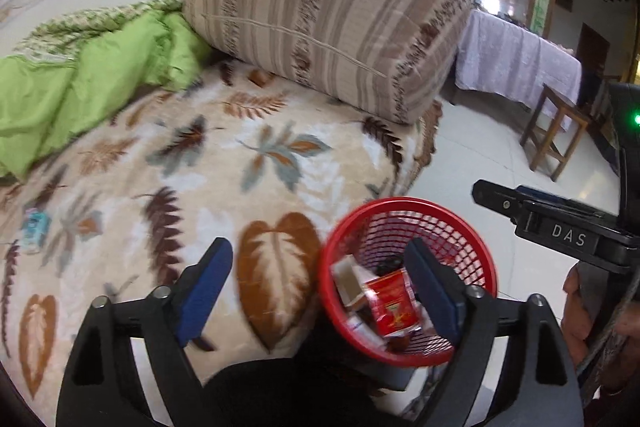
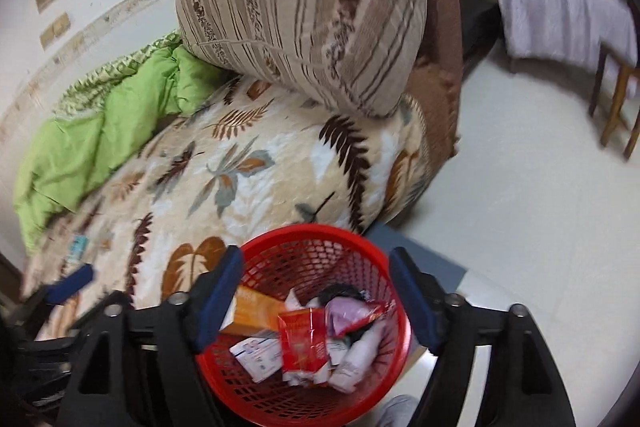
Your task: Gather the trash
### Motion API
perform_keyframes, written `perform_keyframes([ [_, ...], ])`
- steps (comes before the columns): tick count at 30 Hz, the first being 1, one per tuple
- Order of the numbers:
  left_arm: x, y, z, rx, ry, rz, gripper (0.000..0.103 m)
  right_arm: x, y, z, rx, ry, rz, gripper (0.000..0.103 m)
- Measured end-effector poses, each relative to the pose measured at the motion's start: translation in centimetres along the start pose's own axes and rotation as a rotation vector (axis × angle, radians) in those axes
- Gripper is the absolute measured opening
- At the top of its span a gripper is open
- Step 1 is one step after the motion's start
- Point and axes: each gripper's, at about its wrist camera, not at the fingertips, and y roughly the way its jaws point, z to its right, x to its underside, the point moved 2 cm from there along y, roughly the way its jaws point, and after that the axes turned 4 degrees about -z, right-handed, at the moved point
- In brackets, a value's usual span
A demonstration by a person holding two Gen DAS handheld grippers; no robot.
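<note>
Looking along the right gripper, I am seeing its blue-padded fingers standing wide apart with nothing pinched between them, hanging directly over the red mesh basket. The basket is sitting beside the bed edge, holding a red packet, an orange box, a white carton and a pale crumpled wrapper; the packet's print is too blurred for me to read. On the left wrist view, the left gripper is also spreading wide and gripping nothing, its fingers straddling the leaf-patterned blanket and the basket rim at about four o'clock. At three o'clock I am reading "DAS" in white letters on the other gripper's black body. A small teal packet is lying on the blanket at nine o'clock, well apart from the basket. The striped cushion is resting at twelve o'clock, with a green quilt at ten.
</note>
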Motion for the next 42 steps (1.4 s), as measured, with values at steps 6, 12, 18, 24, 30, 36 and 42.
perform_keyframes([
  [6,1.8,-3.2,-3.5,-0.081,-0.041,0.046,0.097,1.4,-2.4,-3.7,0.227,0.003,0.1,0.098],
  [12,4.2,-5.5,-6.5,-0.179,-0.094,0.058,0.099,4.3,-3.9,-6.9,0.148,-0.05,0.094,0.1],
  [18,6.3,-6.7,-7.2,-0.284,-0.064,0.077,0.103,5.8,-3.9,-8.2,0.2,-0.1,0.068,0.1],
  [24,7.0,-6.2,-7.0,-0.357,-0.024,0.062,0.103,6.1,-4.3,-8.6,0.232,-0.108,0.084,0.1],
  [30,7.0,-5.7,-7.1,-0.341,-0.036,0.047,0.103,6.1,-4.1,-8.7,0.232,-0.117,0.074,0.1],
  [36,7.0,-5.5,-7.2,-0.338,-0.053,0.039,0.103,6.1,-3.9,-8.6,0.228,-0.116,0.06,0.1],
  [42,7.1,-5.5,-7.1,-0.314,-0.063,0.038,0.103,6.2,-3.7,-8.6,0.223,-0.117,0.054,0.1],
])
